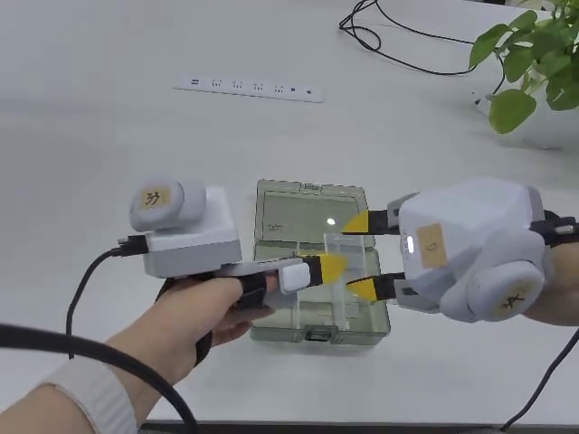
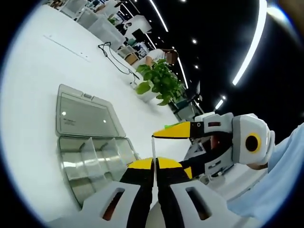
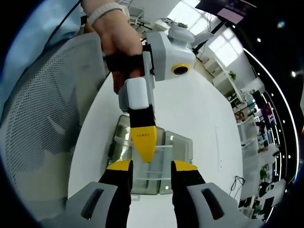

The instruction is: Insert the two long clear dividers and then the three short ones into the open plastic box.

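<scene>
The open plastic box [image 1: 271, 327] lies in front of me, its lid [image 1: 298, 210] folded flat behind the base. Clear dividers [image 2: 92, 154] stand in the base and split it into compartments. My left gripper [image 1: 327, 266] reaches in from the left and is shut on a thin clear divider [image 2: 153, 148], held upright over the base's right part. In its own view the divider shows edge-on between the jaws [image 2: 153, 165]. My right gripper [image 1: 362, 255] comes from the right, open, its yellow fingertips [image 1: 356, 222] either side of the held divider [image 3: 166, 147] and not touching it.
A white power strip [image 1: 249, 88] lies at the back of the white table [image 1: 109, 145]. Black cables [image 1: 398, 36] and a green plant [image 1: 529, 54] are at the back right. A mesh chair [image 3: 42, 95] stands near the table's front edge.
</scene>
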Available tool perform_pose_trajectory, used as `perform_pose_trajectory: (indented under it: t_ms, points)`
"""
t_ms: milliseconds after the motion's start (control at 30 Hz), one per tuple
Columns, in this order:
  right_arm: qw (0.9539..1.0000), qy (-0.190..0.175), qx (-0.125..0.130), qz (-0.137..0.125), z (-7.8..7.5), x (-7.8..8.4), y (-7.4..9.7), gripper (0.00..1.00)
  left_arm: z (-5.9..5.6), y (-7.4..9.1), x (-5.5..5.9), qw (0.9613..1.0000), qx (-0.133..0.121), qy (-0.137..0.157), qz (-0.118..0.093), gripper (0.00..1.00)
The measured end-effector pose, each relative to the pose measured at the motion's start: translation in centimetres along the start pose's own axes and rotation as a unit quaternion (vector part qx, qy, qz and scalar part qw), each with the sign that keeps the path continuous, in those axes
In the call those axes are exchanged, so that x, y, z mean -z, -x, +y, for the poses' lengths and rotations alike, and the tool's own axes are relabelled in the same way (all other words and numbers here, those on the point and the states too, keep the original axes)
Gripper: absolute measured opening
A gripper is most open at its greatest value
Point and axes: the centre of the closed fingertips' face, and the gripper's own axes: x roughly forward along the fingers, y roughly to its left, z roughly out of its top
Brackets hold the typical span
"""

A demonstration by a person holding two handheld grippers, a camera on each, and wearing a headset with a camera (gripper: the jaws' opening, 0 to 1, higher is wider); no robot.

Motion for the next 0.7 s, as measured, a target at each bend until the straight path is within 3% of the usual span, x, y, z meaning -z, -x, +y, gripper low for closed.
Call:
perform_pose_trajectory:
  t_ms: [133,233,400,467,533,600,633,700]
  points:
    - [1.0,-0.002,0.0,-0.002,-0.1,-0.1,0.0,0.34,0.2,0.1,-0.2,1.0,-0.004,-0.005,-0.003,0.0]
    - [0.9998,-0.018,-0.003,-0.008,-0.3,-0.1,0.1,0.42,0.3,0.4,-0.3,0.9999,-0.006,-0.015,-0.003,0.0]
    - [0.9927,-0.108,-0.027,-0.045,-1.4,-0.6,1.3,0.4,0.3,0.8,-0.3,0.9973,-0.002,-0.072,0.011,0.0]
    - [0.9898,-0.128,-0.039,-0.049,-1.7,-0.5,1.7,0.39,0.1,1.0,-0.1,0.9947,0.006,-0.1,0.021,0.0]
    - [0.9853,-0.152,-0.054,-0.057,-2.0,-0.7,2.2,0.37,-0.2,1.2,0.1,0.9895,0.015,-0.141,0.028,0.0]
    - [0.9826,-0.161,-0.069,-0.061,-2.4,-0.3,2.3,0.36,-0.5,1.3,0.2,0.9861,0.024,-0.161,0.032,0.0]
    - [0.9808,-0.172,-0.072,-0.06,-2.6,-0.1,2.3,0.34,-0.7,1.4,0.3,0.9809,0.036,-0.188,0.033,0.0]
    - [0.9779,-0.179,-0.089,-0.062,-2.3,-0.3,2.6,0.33,-1.0,1.7,0.6,0.9743,0.045,-0.217,0.042,0.0]
